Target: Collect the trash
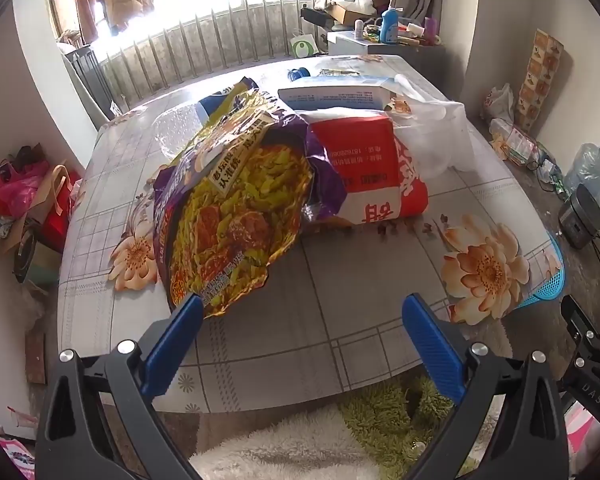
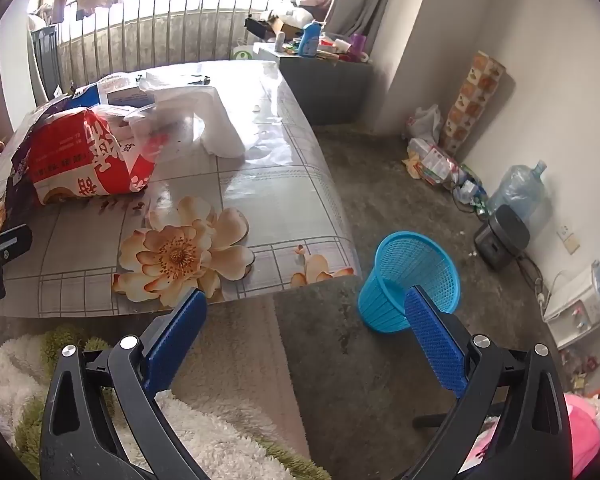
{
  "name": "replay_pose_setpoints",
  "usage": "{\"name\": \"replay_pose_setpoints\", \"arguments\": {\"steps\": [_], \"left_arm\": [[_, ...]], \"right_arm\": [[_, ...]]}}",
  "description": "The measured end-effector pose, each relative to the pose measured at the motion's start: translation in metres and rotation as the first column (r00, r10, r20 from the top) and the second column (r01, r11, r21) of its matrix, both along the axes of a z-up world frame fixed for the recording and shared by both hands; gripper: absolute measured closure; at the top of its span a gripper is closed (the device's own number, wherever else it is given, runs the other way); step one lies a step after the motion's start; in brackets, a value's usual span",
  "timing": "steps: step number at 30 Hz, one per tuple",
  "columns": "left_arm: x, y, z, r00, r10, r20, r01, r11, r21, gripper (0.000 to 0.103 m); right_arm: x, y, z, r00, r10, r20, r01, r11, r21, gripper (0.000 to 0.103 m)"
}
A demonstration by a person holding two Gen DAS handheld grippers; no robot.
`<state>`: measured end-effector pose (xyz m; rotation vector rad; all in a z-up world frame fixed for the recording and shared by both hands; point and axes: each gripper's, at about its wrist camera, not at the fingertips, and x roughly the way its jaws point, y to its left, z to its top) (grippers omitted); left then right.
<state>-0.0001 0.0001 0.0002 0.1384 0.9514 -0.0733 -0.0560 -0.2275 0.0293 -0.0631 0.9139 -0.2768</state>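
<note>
The left gripper (image 1: 301, 310) is spread wide and holds nothing, its left finger just at the crinkled purple noodle wrapper (image 1: 236, 208) on the glossy flowered table (image 1: 339, 320). Behind lie a red bag (image 1: 375, 168) and a white plastic bag (image 1: 439, 128). The right gripper (image 2: 305, 308), equally wide, empty, faces the blue mesh bin (image 2: 409, 276) on the floor.

Wrappers (image 1: 236, 208) on table (image 1: 339, 312); basket (image 2: 409, 280) beside it (on floor).

Left wrist view looks low across the tabletop (image 1: 339, 300) from its near edge; right wrist view faces its right corner and the floor (image 2: 399, 168). Both share the red bag (image 1: 379, 168).
</note>
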Motion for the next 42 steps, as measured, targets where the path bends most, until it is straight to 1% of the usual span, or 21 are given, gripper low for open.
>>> {"name": "replay_pose_setpoints", "arguments": {"steps": [4, 6, 13, 20, 42], "left_arm": [[-0.002, -0.001, 0.001, 1.000, 0.004, 0.009, -0.004, 1.000, -0.003, 0.006], [0.001, 0.002, 0.001, 1.000, 0.003, -0.008, -0.003, 1.000, -0.012, 0.006], [-0.001, 0.001, -0.002, 1.000, 0.002, -0.013, -0.002, 1.000, -0.011, 0.006], [0.002, 0.006, -0.007, 1.000, 0.003, -0.015, -0.003, 1.000, -0.010, 0.006], [0.000, 0.007, -0.009, 1.000, 0.016, -0.026, -0.016, 1.000, -0.003, 0.006]], "right_arm": [[0.000, 0.000, -0.001, 1.000, -0.001, -0.004, 0.001, 1.000, -0.001, 0.008], [0.000, 0.000, -0.001, 1.000, -0.002, -0.005, 0.002, 1.000, -0.002, 0.008], [0.001, 0.003, -0.001, 1.000, -0.009, -0.004, 0.009, 1.000, -0.005, 0.008], [0.002, 0.009, -0.009, 1.000, -0.001, -0.008, 0.001, 1.000, 0.003, 0.008], [0.005, 0.010, -0.006, 1.000, 0.002, -0.014, -0.002, 1.000, 0.017, 0.008]]}}
